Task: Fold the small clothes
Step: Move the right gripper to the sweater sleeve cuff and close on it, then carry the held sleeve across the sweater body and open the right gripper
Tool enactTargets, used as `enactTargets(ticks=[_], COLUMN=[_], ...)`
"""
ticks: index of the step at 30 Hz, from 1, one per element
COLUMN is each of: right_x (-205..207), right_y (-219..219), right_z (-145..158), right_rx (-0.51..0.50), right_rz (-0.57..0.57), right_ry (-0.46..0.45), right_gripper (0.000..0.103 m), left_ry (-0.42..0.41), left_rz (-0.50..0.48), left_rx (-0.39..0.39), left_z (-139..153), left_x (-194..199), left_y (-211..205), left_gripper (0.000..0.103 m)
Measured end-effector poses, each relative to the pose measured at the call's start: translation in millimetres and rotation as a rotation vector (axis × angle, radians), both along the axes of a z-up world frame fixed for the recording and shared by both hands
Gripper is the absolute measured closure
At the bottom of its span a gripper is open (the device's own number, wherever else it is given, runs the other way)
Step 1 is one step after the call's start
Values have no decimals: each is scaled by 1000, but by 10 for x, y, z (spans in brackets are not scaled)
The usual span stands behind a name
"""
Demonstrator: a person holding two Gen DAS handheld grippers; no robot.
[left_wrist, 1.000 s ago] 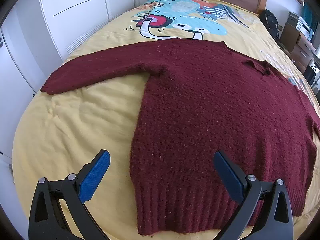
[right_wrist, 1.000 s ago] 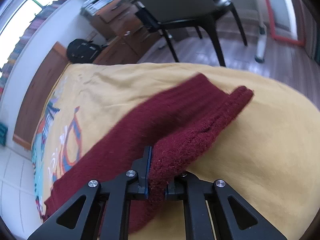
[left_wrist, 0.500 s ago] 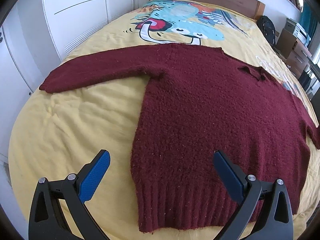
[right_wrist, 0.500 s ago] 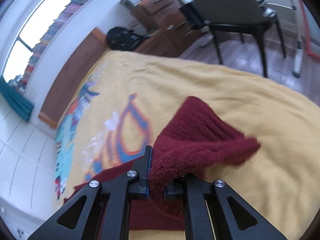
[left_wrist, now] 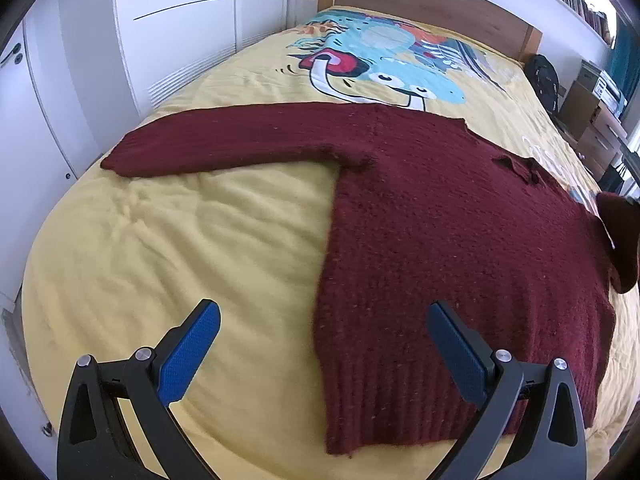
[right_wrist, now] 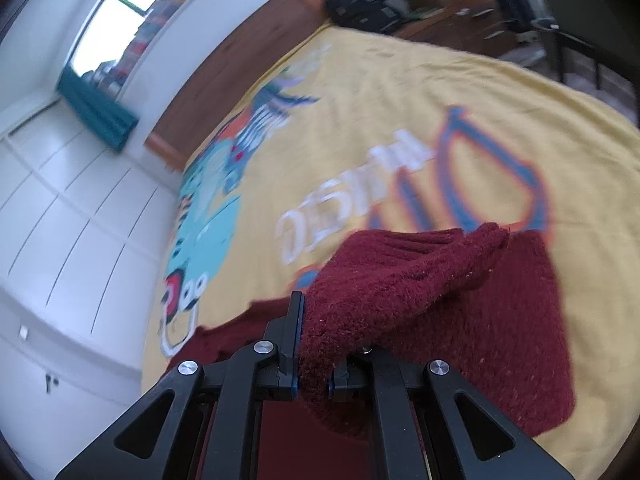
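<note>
A dark red knitted sweater point(left_wrist: 452, 232) lies flat on the yellow bedspread point(left_wrist: 192, 248), its left sleeve point(left_wrist: 224, 140) stretched out to the left. My left gripper point(left_wrist: 320, 344) is open and empty, hovering above the sweater's bottom hem near its left corner. My right gripper point(right_wrist: 314, 364) is shut on the right sleeve's cuff point(right_wrist: 392, 280) and holds it lifted above the sweater body point(right_wrist: 500, 340). The lifted sleeve also shows at the right edge of the left wrist view point(left_wrist: 622, 236).
The bedspread carries a cartoon print point(left_wrist: 384, 64) near the wooden headboard point(left_wrist: 432, 12). White wardrobe doors point(left_wrist: 80, 72) stand left of the bed. A black backpack point(left_wrist: 544, 76) and wooden drawers point(left_wrist: 596, 120) stand on the right side.
My right gripper has carried the sleeve cuff up and inward over the sweater body, swinging toward the headboard side. The left gripper stayed open and moved slightly left along the hem.
</note>
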State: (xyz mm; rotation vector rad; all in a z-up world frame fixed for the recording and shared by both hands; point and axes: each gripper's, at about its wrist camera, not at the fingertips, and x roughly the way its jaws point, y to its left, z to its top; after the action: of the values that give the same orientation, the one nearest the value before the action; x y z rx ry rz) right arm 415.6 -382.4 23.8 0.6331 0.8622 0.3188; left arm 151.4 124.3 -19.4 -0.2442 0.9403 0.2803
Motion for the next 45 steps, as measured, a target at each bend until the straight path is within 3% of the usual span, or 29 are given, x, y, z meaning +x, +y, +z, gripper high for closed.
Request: enactTargets(ticks=[12,23,27,33,36,40,45], right_x=[60,-273,-380,-493,-546,-617,-621], right_y=[1662,3030,3332,3655,3734,3659,3461], right_z=[-23,-504,-683,-692,-814,-962,-899], right_rx=[-124,-243,-251,-334,-364,-314,-242], right_rz=[254,476,522,581,622,629,583], right_ry=[11,22,34,-4,27,64,55], right_gripper=[94,92,92,90,84,72,61], left_ry=[-11,-2,6,13,16,15,14], left_rz=[67,101,107,111,114,115,120], left_rx=[-20,-41,-43,-49,-54,-57,-61], left_z=[-5,-67,-93,-120,-134,-136,-131], left_x=[-193,-316,-331,-371,-387,-399,-412], left_y=[369,559,600,629,645,659,689], left_gripper=[1,1,1,1,1,1,1])
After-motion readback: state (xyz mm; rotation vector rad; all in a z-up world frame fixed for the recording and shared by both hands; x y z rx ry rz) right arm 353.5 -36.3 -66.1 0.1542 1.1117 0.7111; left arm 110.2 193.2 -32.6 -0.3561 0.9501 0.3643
